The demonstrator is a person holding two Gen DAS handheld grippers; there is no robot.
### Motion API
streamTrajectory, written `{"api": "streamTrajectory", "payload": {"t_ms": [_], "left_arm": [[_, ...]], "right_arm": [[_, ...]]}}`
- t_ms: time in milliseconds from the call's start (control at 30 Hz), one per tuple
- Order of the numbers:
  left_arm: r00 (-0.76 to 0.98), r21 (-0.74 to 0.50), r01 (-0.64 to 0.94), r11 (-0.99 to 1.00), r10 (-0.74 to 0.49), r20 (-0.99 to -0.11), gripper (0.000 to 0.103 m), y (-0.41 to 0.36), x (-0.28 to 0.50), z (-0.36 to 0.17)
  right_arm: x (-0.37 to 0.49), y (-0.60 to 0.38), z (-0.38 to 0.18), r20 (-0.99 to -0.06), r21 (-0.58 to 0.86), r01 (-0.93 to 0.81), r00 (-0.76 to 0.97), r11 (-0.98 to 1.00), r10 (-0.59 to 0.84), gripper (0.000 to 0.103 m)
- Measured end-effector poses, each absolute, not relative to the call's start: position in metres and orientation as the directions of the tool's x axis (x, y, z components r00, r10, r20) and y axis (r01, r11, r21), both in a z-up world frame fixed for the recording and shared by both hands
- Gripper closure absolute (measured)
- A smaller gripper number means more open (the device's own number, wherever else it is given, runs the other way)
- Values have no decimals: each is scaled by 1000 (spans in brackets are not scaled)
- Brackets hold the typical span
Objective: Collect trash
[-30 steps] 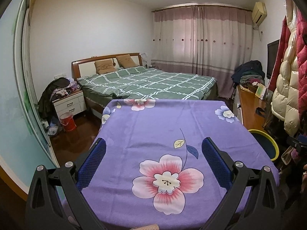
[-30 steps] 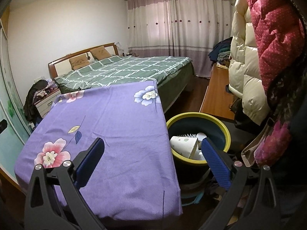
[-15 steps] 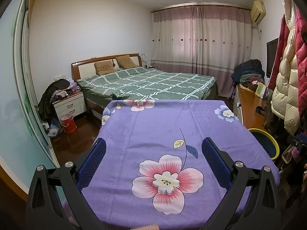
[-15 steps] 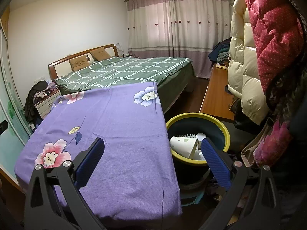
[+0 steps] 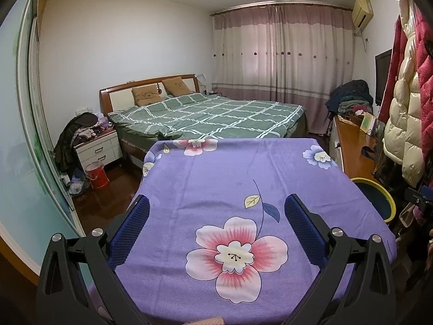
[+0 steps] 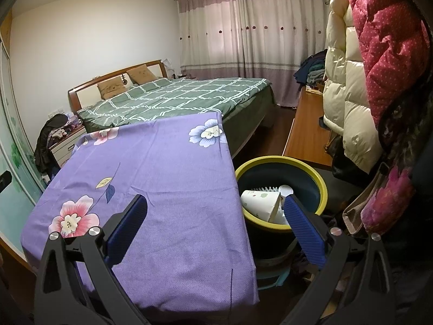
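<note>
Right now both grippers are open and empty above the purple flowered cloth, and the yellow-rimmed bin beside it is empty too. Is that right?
Not quite. The yellow-rimmed bin is not empty: the right wrist view shows a white paper cup and other white scraps inside. The rest stands: left gripper and right gripper are open and empty above the purple flowered cloth.

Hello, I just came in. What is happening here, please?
A person is collecting trash in a bedroom, with tongs in each hand. Both the left tongs and the right tongs are open and hold nothing, above a table under a purple flowered cloth. No trash shows on the cloth. Beside the table stands a yellow-rimmed bin, with a paper cup and other white pieces already inside.
</note>
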State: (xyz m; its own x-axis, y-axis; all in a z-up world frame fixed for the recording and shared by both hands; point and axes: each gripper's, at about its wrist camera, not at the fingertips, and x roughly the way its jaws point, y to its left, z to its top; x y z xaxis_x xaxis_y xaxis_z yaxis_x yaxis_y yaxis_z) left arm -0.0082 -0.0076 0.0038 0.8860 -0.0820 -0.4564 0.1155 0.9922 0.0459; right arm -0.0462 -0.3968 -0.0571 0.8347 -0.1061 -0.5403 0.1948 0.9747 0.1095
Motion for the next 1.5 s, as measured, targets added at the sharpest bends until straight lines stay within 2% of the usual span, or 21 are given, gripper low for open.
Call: {"api": "streamTrajectory", "payload": {"t_ms": [1500], "left_arm": [[871, 46, 118, 992, -81, -485, 5, -5, 5, -6]], "right_arm": [[-37, -391, -65, -560, 112, 186, 823, 976, -93, 7]]}}
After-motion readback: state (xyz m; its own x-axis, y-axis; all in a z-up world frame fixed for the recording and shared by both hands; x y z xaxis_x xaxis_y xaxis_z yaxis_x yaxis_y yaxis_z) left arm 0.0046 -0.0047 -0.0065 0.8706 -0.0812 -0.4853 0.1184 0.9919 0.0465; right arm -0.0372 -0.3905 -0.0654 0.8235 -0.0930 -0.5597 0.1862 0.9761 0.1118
